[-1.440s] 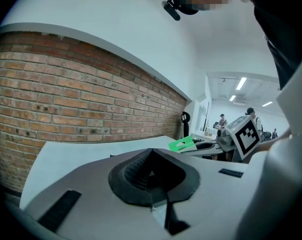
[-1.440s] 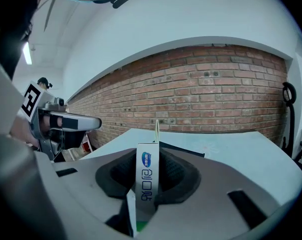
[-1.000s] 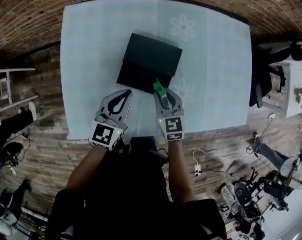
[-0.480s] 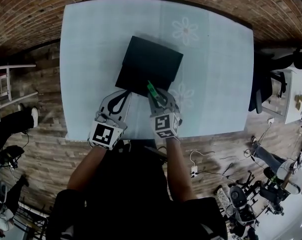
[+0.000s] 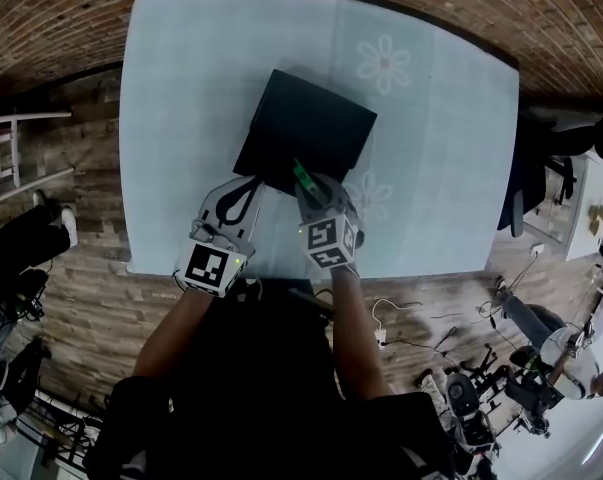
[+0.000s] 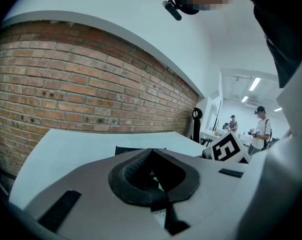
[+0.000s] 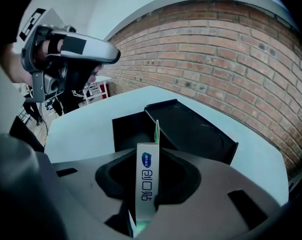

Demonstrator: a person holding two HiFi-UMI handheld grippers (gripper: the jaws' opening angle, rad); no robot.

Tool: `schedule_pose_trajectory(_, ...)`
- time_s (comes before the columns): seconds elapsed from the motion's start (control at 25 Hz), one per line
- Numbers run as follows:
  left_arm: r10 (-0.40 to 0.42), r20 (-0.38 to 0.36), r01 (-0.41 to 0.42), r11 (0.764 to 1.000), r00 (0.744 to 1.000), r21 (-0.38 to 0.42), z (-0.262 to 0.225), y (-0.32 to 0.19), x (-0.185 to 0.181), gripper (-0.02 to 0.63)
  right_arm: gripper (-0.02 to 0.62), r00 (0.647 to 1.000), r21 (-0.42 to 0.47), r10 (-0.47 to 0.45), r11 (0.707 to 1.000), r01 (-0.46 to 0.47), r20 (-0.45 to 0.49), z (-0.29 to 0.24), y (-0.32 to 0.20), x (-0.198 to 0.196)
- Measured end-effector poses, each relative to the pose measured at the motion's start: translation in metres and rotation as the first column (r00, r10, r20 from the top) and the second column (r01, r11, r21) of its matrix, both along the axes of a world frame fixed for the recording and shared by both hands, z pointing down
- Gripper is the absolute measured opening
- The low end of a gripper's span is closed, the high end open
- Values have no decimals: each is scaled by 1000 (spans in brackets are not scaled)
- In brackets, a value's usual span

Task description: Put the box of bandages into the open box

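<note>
The open black box [image 5: 306,133] lies on the light blue table [image 5: 181,88], turned slightly at an angle. My right gripper [image 5: 311,186] is shut on the box of bandages [image 5: 303,177], a thin green and white carton. It holds the carton upright at the black box's near edge. In the right gripper view the bandage box [image 7: 146,184] stands between the jaws, with the black box [image 7: 191,129] just beyond it. My left gripper [image 5: 239,200] hovers just left of it near the same edge, its jaws shut with nothing between them [image 6: 152,151].
The tablecloth carries flower prints [image 5: 383,60] behind and to the right of the black box. The table's near edge [image 5: 281,271] lies just under my hands. A brick wall [image 6: 65,84] runs behind the table. Cables [image 5: 401,318] and equipment lie on the wooden floor at right.
My right gripper has carried the bandage box forward and a little left, up to the black box's near edge. The left gripper has barely moved.
</note>
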State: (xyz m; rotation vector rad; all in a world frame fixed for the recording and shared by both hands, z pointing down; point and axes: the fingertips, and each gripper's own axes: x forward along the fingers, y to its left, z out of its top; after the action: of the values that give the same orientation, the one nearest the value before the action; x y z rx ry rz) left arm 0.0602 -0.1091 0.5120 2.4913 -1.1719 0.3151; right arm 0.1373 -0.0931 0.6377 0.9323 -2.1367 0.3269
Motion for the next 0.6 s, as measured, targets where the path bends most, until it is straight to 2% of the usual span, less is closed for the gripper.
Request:
schedule_pose_trajectory(0.28, -17, -21, 17, 1000, 1000, -6, 3, -4, -4, 31, 107, 999, -37, -26, 999, 25, -41, 15, 1, -4)
schedule_pose_trajectory(0.6, 5, -11, -5, 1000, 1000, -24, 8, -5, -2, 31, 110, 999, -51, -18, 999, 16, -36, 17, -3, -2)
